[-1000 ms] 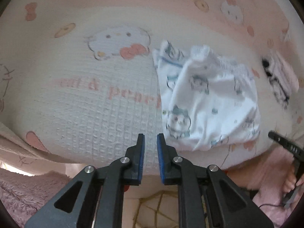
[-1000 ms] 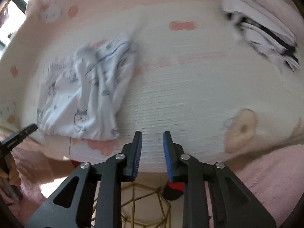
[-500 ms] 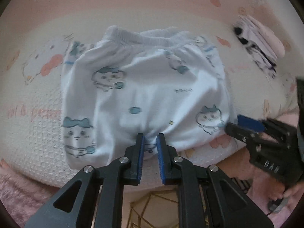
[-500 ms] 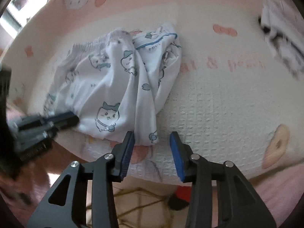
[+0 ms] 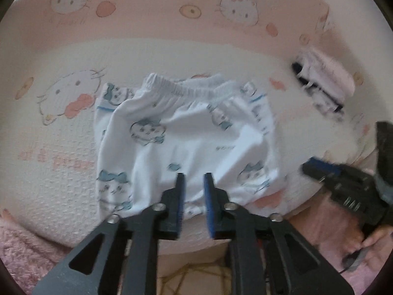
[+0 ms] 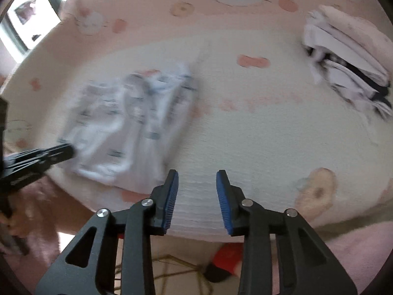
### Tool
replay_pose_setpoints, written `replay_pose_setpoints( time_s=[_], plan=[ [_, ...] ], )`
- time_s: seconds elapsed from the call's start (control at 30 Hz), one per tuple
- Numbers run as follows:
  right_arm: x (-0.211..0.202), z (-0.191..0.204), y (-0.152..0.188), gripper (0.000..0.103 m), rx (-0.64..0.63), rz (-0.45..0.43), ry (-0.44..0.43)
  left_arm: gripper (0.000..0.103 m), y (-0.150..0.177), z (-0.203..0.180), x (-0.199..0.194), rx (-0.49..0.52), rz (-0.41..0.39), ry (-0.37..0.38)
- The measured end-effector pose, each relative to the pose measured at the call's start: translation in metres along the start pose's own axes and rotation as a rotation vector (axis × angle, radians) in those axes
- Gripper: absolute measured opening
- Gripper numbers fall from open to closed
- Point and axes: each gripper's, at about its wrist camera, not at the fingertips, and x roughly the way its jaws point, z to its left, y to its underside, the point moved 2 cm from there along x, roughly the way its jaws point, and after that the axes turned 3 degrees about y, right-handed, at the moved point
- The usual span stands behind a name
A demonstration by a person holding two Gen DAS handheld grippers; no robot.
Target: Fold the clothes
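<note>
Cartoon-print shorts (image 5: 186,137): near tabletop (image 5: 61,172) front edge, rumpled. Left tool (image 5: 192,184), right tool (image 6: 196,184): both released, empty. Risk: pinching one layer, fold skews.

Counts:
- shorts (image 5: 186,142): one, white, cartoon print, elastic waistband at far edge
- folded pile (image 6: 348,56): one; pink piece on top, white and black-striped pieces below; number of pieces in pile cannot tell
- blanket (image 5: 61,191): one, pink and cream, cat-face print
- cat faces on blanket, left wrist view: three whole
- hand-held grippers: two, left hand-held gripper (image 5: 192,191), right hand-held gripper (image 6: 196,191); two blue-padded fingers each, both with jaws apart
- hand (image 5: 373,241): one seen, behind right tool
</note>
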Motion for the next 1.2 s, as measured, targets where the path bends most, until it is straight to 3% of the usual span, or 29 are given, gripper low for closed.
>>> replay_pose_setpoints(
  time_s=[0.07, 0.13, 0.2, 0.27, 0.3, 0.37, 0.47, 0.53, 0.63, 0.8, 0.87, 1.0, 1.2],
  plan=[
    [0.023, 0.021, -0.014, 0.037, -0.013, 0.027, -0.010, 0.033, -0.001, 0.004, 0.020, -0.028, 0.047, -0.001],
    [0.052, 0.021, -0.023, 0.037, -0.027, 0.083, 0.014, 0.030, 0.001, 0.015, 0.036, -0.037, 0.113, -0.077],
    [0.068, 0.021, -0.030, 0.037, -0.055, 0.132, 0.123, 0.027, 0.000, 0.026, 0.031, -0.090, 0.102, -0.075],
    [0.061, 0.010, -0.040, 0.038, 0.010, 0.127, 0.189, 0.027, -0.002, 0.038, 0.023, -0.142, 0.076, -0.076],
    [0.054, 0.002, -0.046, 0.039, 0.064, 0.111, 0.184, 0.027, -0.002, 0.042, 0.020, -0.156, 0.058, -0.074],
    [0.041, -0.006, -0.062, 0.040, 0.154, 0.058, 0.067, 0.028, -0.002, 0.041, 0.018, -0.160, 0.035, -0.019],
    [0.045, 0.000, -0.081, 0.042, 0.152, 0.047, -0.057, 0.028, -0.008, 0.022, 0.018, -0.064, 0.030, -0.009],
    [0.064, 0.007, -0.098, 0.042, 0.067, 0.098, -0.064, 0.028, -0.011, 0.010, 0.018, 0.000, 0.026, -0.003],
    [0.085, 0.016, -0.117, 0.042, -0.085, 0.120, 0.029, 0.028, -0.018, -0.010, 0.019, 0.094, 0.020, 0.009],
    [0.102, 0.007, -0.136, 0.042, -0.085, 0.104, -0.022, 0.028, -0.076, -0.055, 0.060, 0.178, 0.013, 0.113],
    [0.112, 0.015, -0.139, 0.042, -0.130, 0.116, -0.051, 0.028, -0.095, -0.068, 0.083, 0.236, 0.050, 0.091],
    [0.126, 0.034, -0.147, 0.042, -0.194, 0.120, -0.110, 0.028, -0.098, -0.053, 0.097, 0.254, 0.107, 0.117],
    [0.147, 0.057, -0.161, 0.046, -0.213, 0.102, -0.094, 0.027, -0.106, -0.043, 0.105, 0.158, 0.072, 0.237]
  ],
)
